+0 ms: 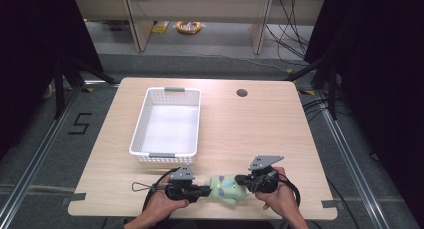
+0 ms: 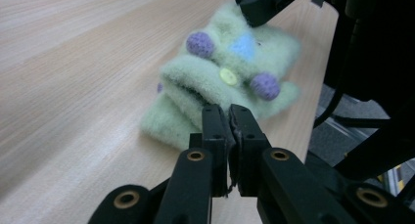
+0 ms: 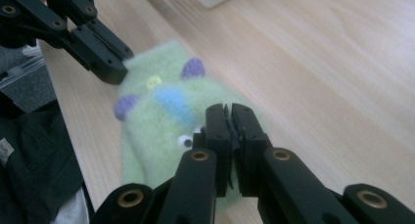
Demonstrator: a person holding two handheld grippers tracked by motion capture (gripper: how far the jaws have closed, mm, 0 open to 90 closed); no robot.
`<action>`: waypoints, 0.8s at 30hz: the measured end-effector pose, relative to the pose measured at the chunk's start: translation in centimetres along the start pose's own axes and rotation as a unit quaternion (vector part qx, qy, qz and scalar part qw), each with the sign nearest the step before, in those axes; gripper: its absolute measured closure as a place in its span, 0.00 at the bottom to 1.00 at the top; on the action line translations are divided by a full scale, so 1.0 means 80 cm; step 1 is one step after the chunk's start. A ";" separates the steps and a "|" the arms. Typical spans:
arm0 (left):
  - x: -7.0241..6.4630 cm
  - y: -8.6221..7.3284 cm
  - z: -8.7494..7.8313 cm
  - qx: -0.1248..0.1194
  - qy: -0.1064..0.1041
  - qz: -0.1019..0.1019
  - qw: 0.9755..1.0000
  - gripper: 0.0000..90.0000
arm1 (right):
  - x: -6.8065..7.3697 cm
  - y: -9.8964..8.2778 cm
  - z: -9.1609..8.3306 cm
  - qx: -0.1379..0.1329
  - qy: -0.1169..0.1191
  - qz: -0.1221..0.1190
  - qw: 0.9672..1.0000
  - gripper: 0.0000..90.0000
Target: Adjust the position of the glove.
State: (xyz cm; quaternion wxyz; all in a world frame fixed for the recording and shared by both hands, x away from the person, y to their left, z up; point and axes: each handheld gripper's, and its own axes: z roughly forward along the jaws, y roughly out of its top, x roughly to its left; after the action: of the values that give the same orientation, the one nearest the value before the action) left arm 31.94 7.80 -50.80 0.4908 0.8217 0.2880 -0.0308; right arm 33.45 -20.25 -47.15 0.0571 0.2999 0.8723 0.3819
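Observation:
A fuzzy green plush toy (image 1: 227, 188) with purple bumps, a blue patch and a yellow button lies flat near the table's front edge. My left gripper (image 1: 207, 190) meets its left end, my right gripper (image 1: 240, 180) its right end. In the left gripper view the jaws (image 2: 230, 109) stand together, their tips pinching the toy's (image 2: 230, 62) near cuff. The right gripper (image 2: 254, 16) bites the toy's far edge there. In the right gripper view the jaws (image 3: 228, 109) are closed on the toy (image 3: 161, 101) by its eye, and the left gripper (image 3: 115, 72) nips the opposite edge.
A white slotted basket (image 1: 145, 119) with nothing in it stands on the wooden table (image 1: 250, 134), behind and left of the toy. A round cable hole (image 1: 242, 93) sits at the back. The toy lies close to the table's front edge, and both forearms enter there.

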 end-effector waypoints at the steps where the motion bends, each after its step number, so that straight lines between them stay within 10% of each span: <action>1: -0.002 0.001 -0.003 0.001 0.003 0.004 1.000 0.95 | 0.001 0.002 -0.003 0.000 0.000 -0.003 1.000 0.97; 8: -0.016 -0.003 -0.015 -0.014 -0.004 0.000 1.000 0.96 | 0.006 0.024 -0.013 -0.013 -0.001 -0.024 1.000 0.97; 24: -0.004 -0.020 -0.001 0.023 0.011 -0.030 0.999 0.84 | -0.006 0.005 0.010 0.007 0.000 0.009 1.000 0.82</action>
State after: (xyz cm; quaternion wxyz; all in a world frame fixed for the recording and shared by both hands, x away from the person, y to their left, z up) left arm 30.86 8.30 -51.91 0.4673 0.8243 0.3167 -0.0432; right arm 34.30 -19.77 -47.49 0.0513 0.3080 0.8724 0.3760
